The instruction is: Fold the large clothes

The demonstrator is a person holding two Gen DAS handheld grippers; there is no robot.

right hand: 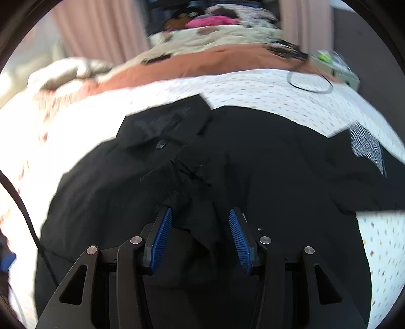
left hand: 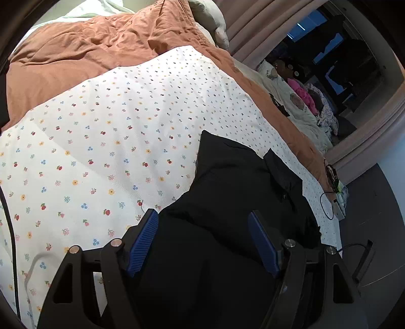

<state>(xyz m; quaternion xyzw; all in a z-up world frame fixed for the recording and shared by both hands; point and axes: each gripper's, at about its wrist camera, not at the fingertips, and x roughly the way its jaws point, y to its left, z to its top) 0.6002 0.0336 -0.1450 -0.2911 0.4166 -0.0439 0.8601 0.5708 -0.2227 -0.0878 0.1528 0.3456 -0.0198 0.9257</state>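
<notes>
A large black shirt point(left hand: 227, 192) lies on a white flower-print sheet point(left hand: 101, 141) spread over the bed. My left gripper point(left hand: 202, 217) is open just above the shirt's near part, its blue pads point(left hand: 143, 243) apart with black cloth between and under them. In the right wrist view the same black shirt point(right hand: 253, 157) fills the middle, with a collar or placket fold and a patterned patch point(right hand: 368, 146) at the right. My right gripper point(right hand: 200, 215) is open over a bunched fold of the shirt; whether it touches is unclear. The view is motion-blurred.
An orange duvet point(left hand: 83, 55) covers the far bed. A pile of clothes point(left hand: 303, 101) lies at the far side by pink curtains point(left hand: 253, 22). A black cable loop point(right hand: 311, 83) and a small device point(left hand: 339, 200) sit at the sheet's edge. Grey floor point(left hand: 374, 202) lies to the right.
</notes>
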